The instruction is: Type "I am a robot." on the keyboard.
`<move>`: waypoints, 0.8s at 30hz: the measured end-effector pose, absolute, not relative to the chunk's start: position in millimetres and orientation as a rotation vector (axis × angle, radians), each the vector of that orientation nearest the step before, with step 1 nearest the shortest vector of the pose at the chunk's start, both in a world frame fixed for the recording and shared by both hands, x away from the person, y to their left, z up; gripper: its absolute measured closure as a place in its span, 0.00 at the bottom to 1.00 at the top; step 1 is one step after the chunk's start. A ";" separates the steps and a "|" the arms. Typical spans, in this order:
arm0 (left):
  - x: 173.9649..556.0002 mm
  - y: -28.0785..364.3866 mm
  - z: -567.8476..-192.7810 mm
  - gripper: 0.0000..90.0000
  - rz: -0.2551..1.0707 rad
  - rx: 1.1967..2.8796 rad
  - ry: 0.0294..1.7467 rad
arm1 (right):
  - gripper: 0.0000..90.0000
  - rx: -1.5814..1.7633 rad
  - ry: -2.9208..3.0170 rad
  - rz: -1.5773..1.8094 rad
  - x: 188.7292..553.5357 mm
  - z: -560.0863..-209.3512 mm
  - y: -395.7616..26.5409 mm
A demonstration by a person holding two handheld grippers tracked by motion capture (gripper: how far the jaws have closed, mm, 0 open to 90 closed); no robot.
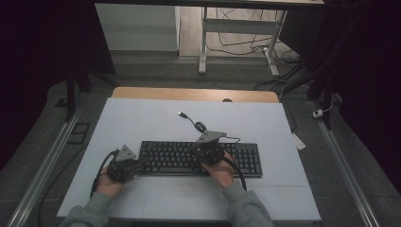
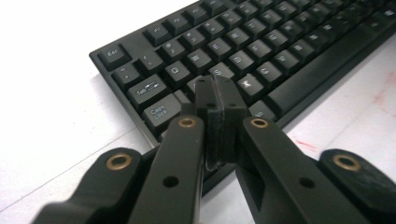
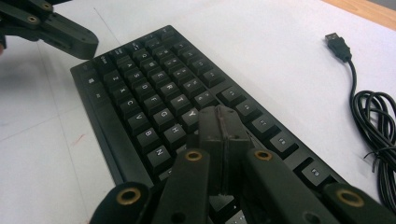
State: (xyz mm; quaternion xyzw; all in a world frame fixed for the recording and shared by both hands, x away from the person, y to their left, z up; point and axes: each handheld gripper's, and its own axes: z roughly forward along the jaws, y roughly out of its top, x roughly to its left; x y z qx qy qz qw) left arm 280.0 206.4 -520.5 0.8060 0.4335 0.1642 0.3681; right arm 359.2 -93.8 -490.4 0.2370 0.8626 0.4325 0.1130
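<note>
1. The black keyboard (image 1: 201, 158) lies flat across the lower middle of the high view, on the white table (image 1: 142, 123), its long side running left to right.
2. The left gripper (image 2: 218, 91) has its jaws clenched together with nothing between them; in the left gripper view the joined tips sit at the centre of the frame, over the keys near the keyboard's left end, just right of the Caps Lock key. Whether they touch a key cannot be told.
3. The right gripper (image 3: 220, 122) is likewise clenched on nothing; in the right gripper view its tips stand in the middle of the frame over the keys beside the H and Y.
4. In the high view the left gripper sits at the keyboard's left end, the right gripper over its right-of-centre part, each held by a hand entering from the bottom edge.
5. A black USB cable (image 3: 373, 112) lies coiled on the table at the right edge of the right gripper view, its plug toward the upper right.
</note>
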 end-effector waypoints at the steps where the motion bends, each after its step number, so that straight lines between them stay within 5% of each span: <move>1: 280.9 206.3 -521.7 0.99 0.424 2.070 1.121 | 0.99 0.700 2.533 1.266 359.5 -490.9 -93.8; 24: 286.3 206.9 -530.5 0.99 0.437 2.097 1.151 | 0.99 0.741 2.567 1.163 376.1 -510.6 -83.3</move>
